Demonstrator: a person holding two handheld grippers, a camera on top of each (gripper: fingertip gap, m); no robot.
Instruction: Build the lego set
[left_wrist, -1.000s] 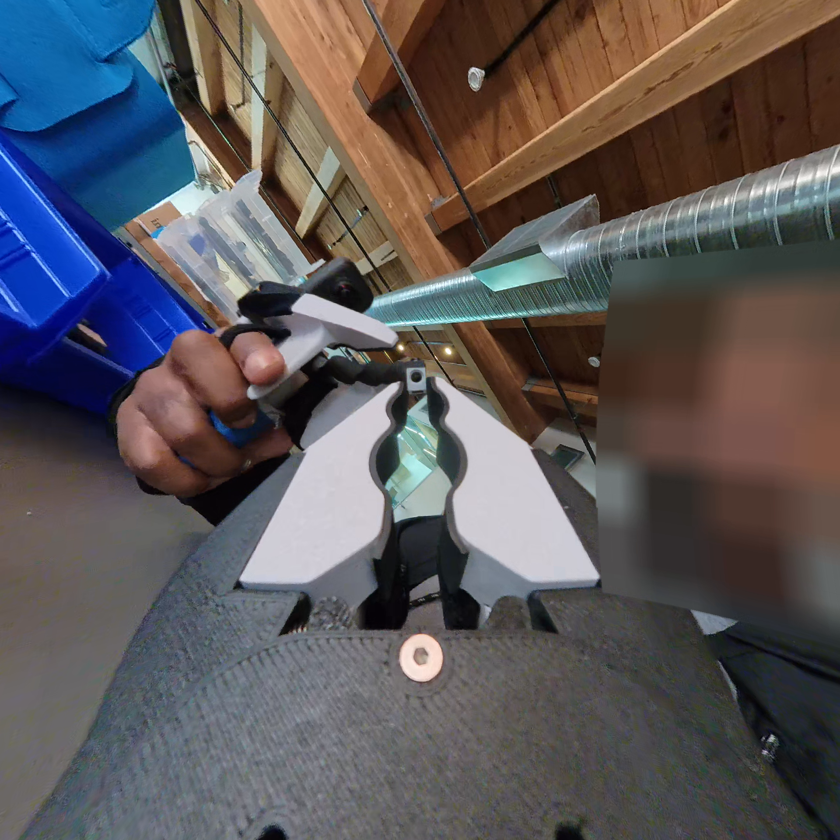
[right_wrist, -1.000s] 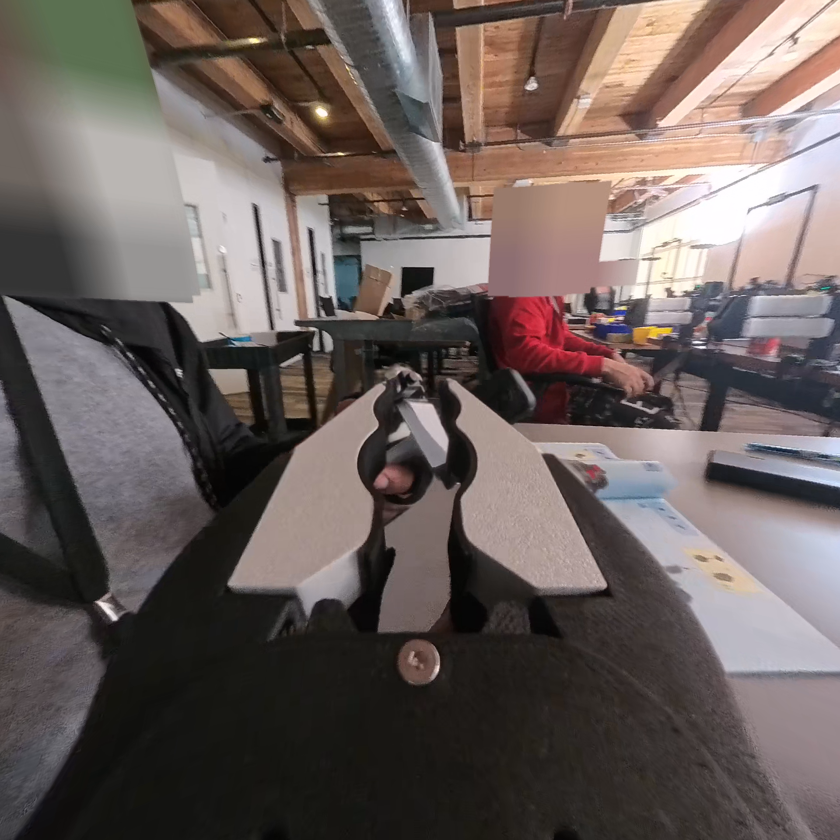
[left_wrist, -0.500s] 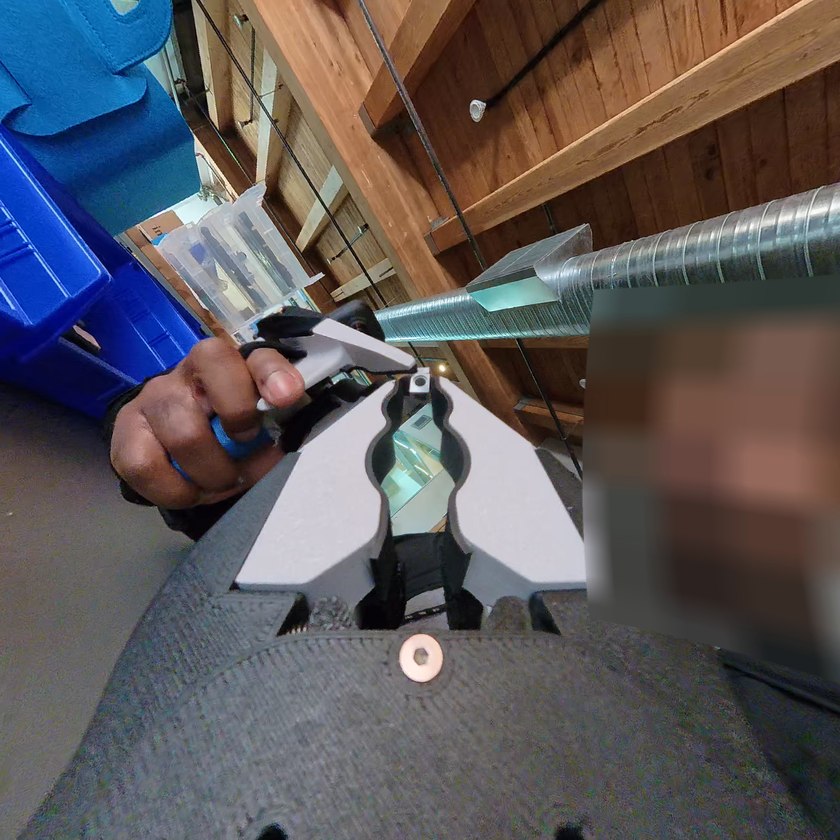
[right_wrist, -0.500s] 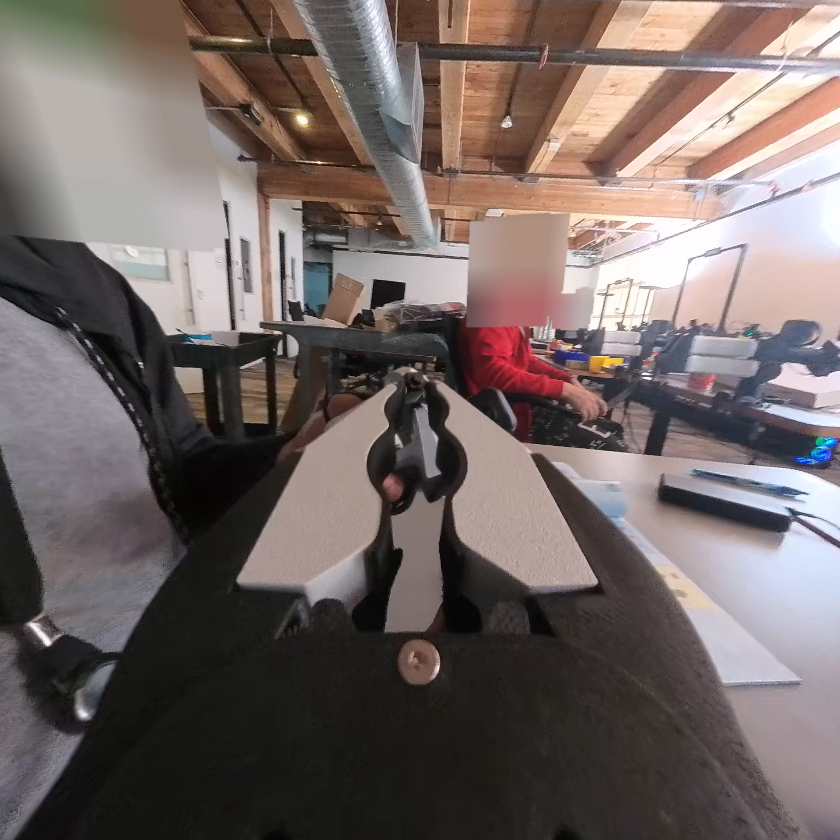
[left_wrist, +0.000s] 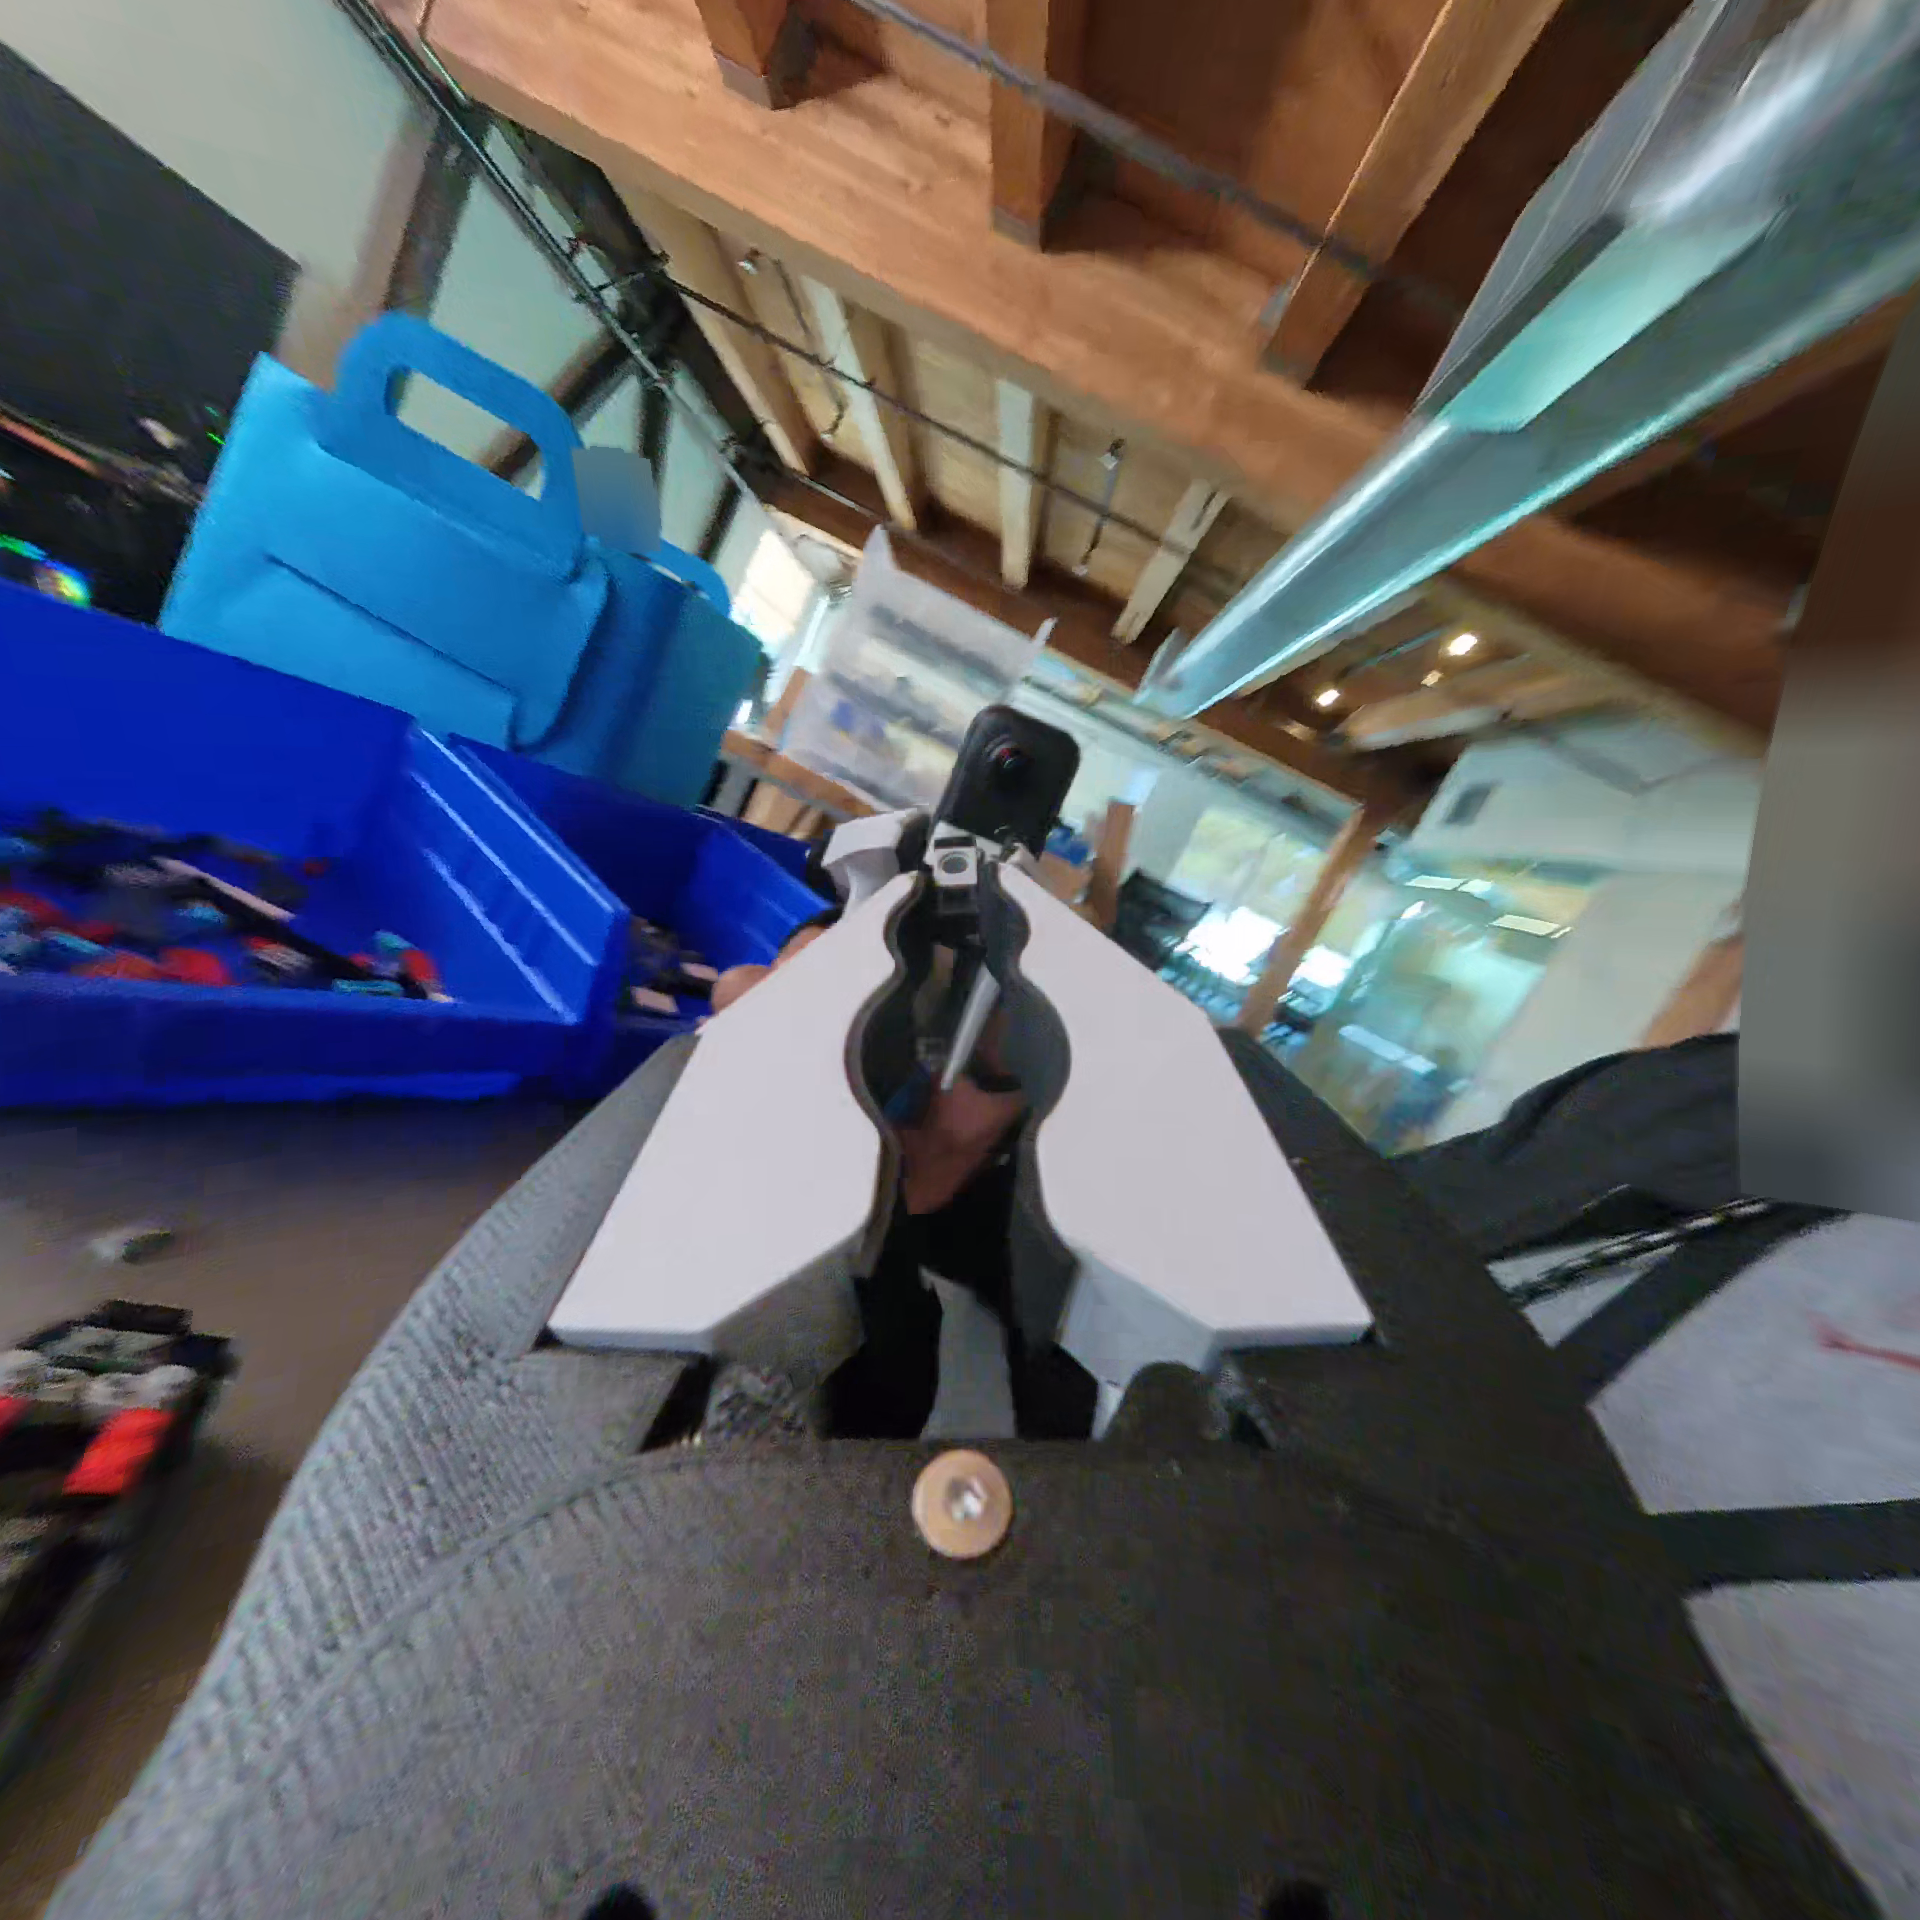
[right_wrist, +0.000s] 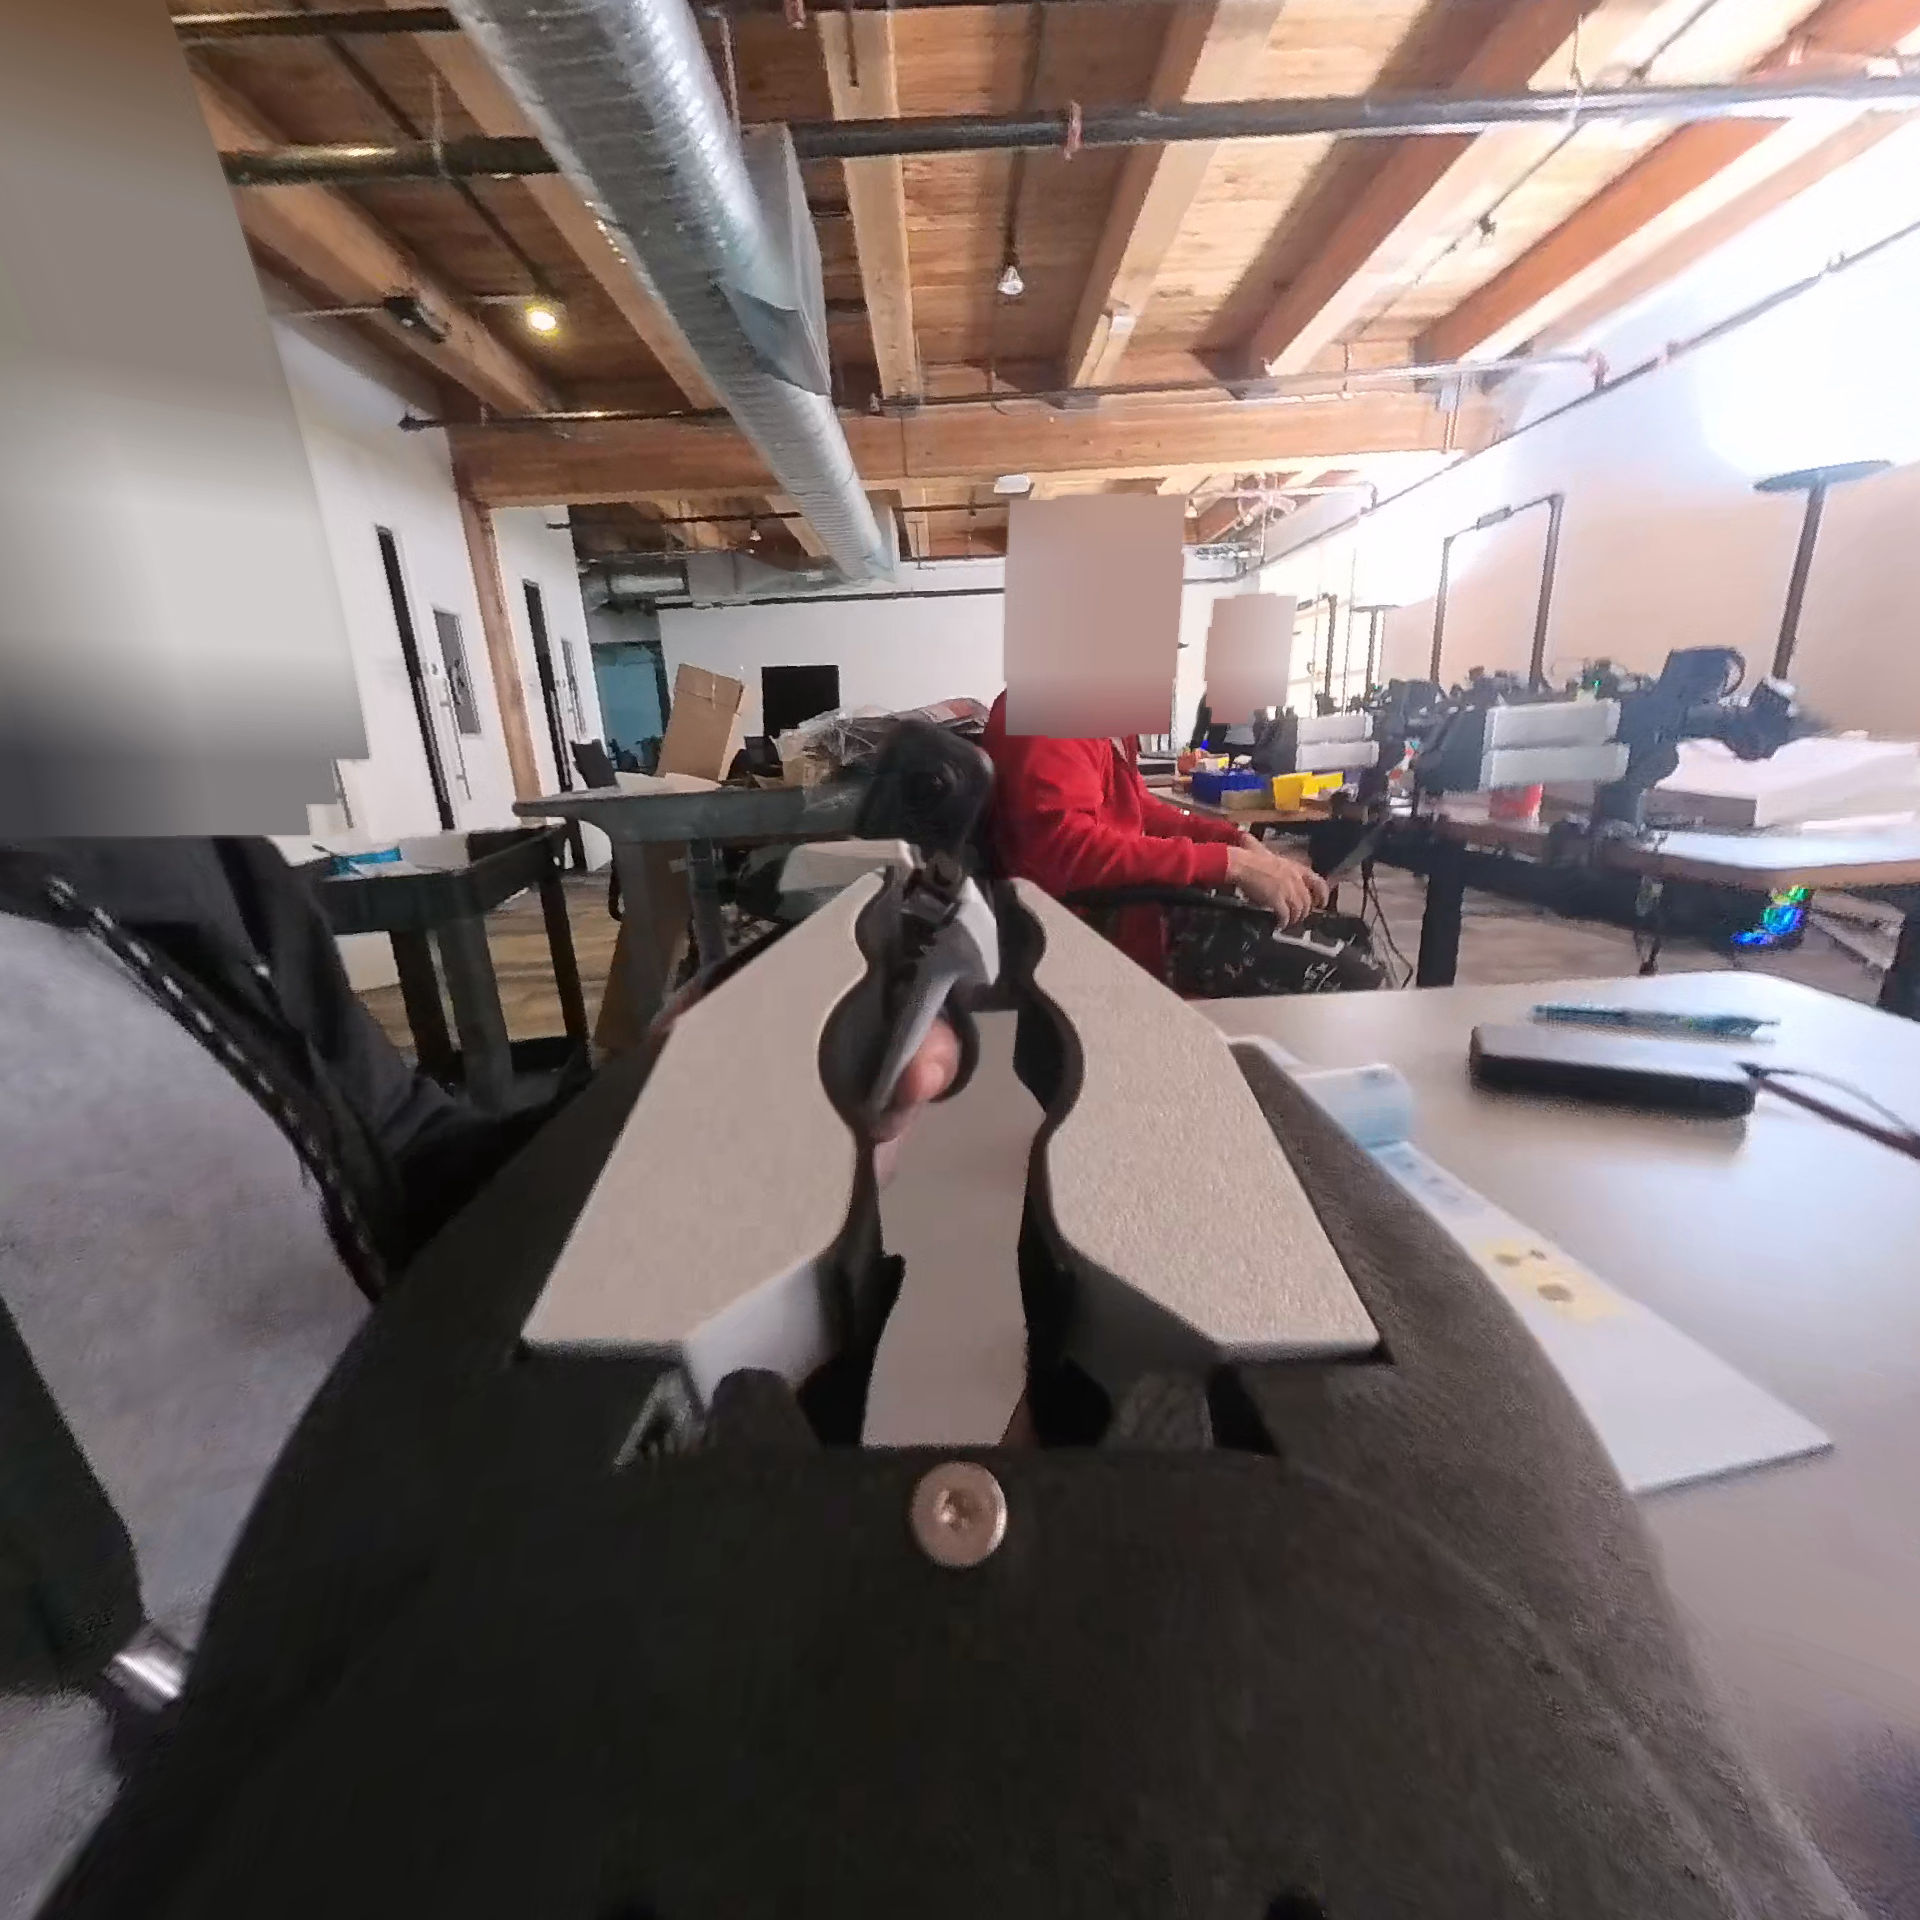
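In the left wrist view my left gripper (left_wrist: 954, 883) is shut on a small grey lego piece (left_wrist: 954, 868) at its fingertips, held in the air. My right gripper (left_wrist: 868, 844) faces it tip to tip, with its camera (left_wrist: 1013, 774) just behind. In the right wrist view my right gripper (right_wrist: 943, 896) has its jaws a narrow gap apart around a small black lego piece (right_wrist: 925, 902). The left gripper (right_wrist: 971, 940) shows through that gap. Whether the two pieces touch is hidden. A partly built dark and red lego model (left_wrist: 94, 1392) lies on the table at lower left.
Blue bins (left_wrist: 499, 935) of loose lego pieces and a light blue bag (left_wrist: 416, 561) stand on the left. In the right wrist view an instruction sheet (right_wrist: 1558, 1340), a black phone (right_wrist: 1610, 1070) and a pen (right_wrist: 1652, 1023) lie on the grey table. A person in red (right_wrist: 1081, 821) sits behind. Both grippers' tips are close together, under 4 cm apart.
The left gripper has swung down and level, so the bins and table now show. The two grippers have come in line, tip to tip. The right gripper's jaws stand slightly wider than half a second ago.
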